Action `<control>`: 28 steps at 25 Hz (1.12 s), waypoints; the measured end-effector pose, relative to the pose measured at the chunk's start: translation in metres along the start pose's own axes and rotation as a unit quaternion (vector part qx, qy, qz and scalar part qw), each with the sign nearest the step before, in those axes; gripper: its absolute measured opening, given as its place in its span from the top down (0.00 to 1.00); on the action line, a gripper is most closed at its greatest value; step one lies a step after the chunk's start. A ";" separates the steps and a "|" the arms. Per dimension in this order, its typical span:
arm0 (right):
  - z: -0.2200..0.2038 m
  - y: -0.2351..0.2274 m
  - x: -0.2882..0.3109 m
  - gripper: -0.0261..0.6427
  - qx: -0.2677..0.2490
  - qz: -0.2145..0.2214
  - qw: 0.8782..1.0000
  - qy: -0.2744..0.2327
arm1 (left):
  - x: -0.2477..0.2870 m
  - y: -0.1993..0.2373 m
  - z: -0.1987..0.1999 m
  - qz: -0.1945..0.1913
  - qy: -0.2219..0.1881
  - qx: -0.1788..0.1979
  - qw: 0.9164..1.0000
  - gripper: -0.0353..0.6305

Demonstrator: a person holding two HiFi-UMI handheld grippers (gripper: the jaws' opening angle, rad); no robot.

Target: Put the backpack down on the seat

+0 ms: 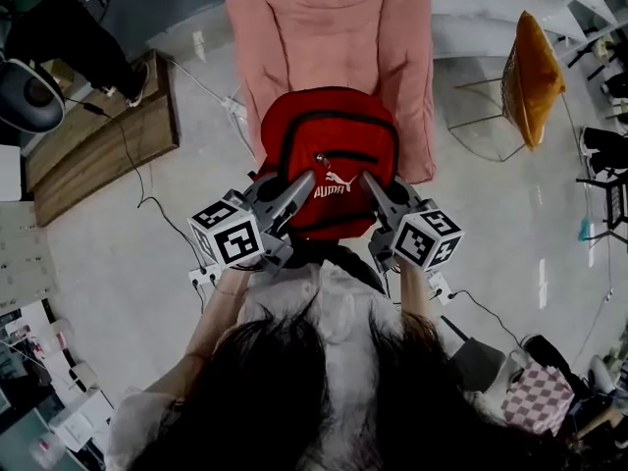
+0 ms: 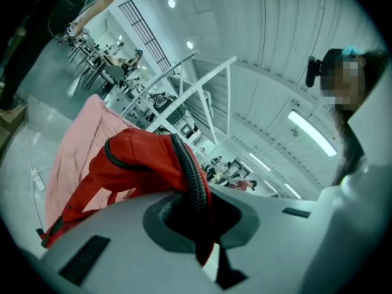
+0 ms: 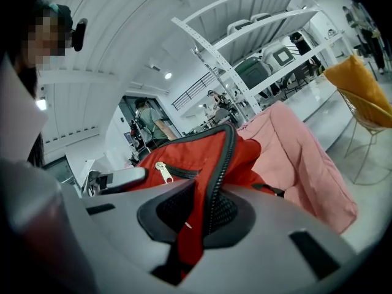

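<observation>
A red backpack [image 1: 329, 155] with black zips hangs upright in front of a pink upholstered armchair [image 1: 334, 37], its lower part over the seat's front. My left gripper [image 1: 294, 196] is shut on the bag's left edge, red fabric and black zip piping [image 2: 190, 176] pinched between its jaws. My right gripper [image 1: 376, 192] is shut on the right edge, where red cloth and a black mesh strip [image 3: 211, 188] run into its jaws. The red backpack [image 3: 190, 158] shows a silver zip pull in the right gripper view. Whether the bag's bottom touches the seat is hidden.
A wooden platform [image 1: 98, 135] lies on the floor to the left, with cables and a power strip [image 1: 201, 278] near my feet. An orange wire-frame chair [image 1: 530, 77] stands at the right. A checked bag [image 1: 538, 398] sits low right. A person [image 1: 69, 27] stands at upper left.
</observation>
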State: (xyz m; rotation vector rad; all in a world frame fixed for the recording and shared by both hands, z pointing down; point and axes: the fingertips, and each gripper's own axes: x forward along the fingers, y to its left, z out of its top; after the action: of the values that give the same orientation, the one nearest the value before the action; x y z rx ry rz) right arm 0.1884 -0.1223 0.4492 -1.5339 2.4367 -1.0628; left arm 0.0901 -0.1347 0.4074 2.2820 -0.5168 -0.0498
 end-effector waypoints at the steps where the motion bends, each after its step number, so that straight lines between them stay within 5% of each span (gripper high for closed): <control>1: 0.003 -0.004 0.006 0.89 0.000 -0.003 1.000 0.000 | 0.004 0.005 0.003 -0.002 0.006 0.003 1.000 0.89; 19: 0.048 -0.115 0.140 0.89 -0.010 -0.072 0.997 0.022 | 0.109 0.113 0.033 -0.064 0.114 0.027 0.991 0.89; 28: 0.037 -0.167 0.219 0.89 -0.021 -0.105 0.991 0.077 | 0.138 0.224 0.044 -0.035 0.133 0.004 0.990 0.88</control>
State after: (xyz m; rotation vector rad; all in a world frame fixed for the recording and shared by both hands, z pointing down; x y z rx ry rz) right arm 0.2225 -0.3636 0.5821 -1.8203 2.4508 -1.2131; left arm 0.1298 -0.3553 0.5526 2.2683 -0.2966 0.2203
